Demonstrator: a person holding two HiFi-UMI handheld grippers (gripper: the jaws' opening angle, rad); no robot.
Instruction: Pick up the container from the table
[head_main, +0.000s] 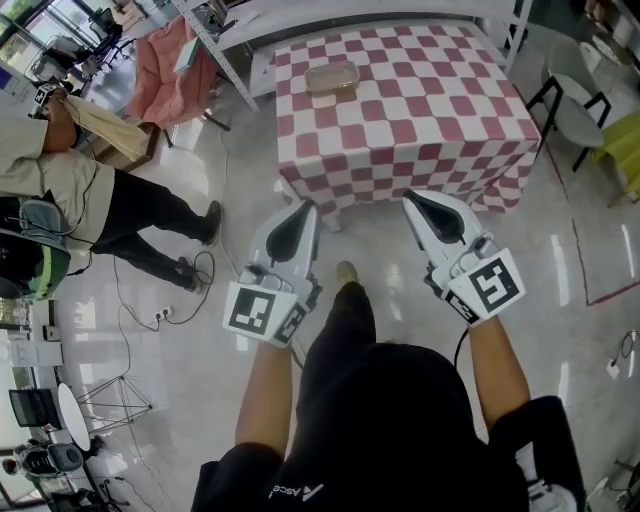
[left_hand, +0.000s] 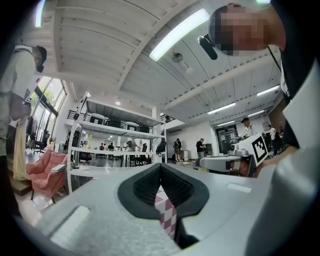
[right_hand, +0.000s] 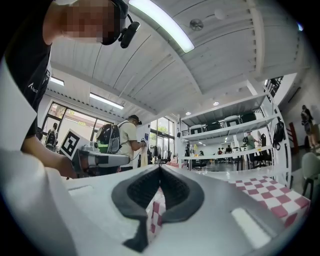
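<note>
A clear, shallow container (head_main: 332, 78) with a tan tint lies on the far part of the table (head_main: 420, 130), which wears a red-and-white checked cloth. My left gripper (head_main: 308, 207) and right gripper (head_main: 408, 197) are both held over the floor, short of the table's near edge, pointing toward it. Both are shut with nothing between the pads. In the left gripper view the black pads (left_hand: 147, 187) meet, with a strip of checked cloth behind them. The right gripper view shows the same shut pads (right_hand: 175, 192) and the cloth (right_hand: 270, 192) at right.
A person (head_main: 90, 205) stands on the shiny floor at left, with cables (head_main: 165, 305) near the feet. A pink chair (head_main: 165, 60) and a metal rack leg (head_main: 225, 60) stand left of the table. A black chair (head_main: 570, 110) is at right.
</note>
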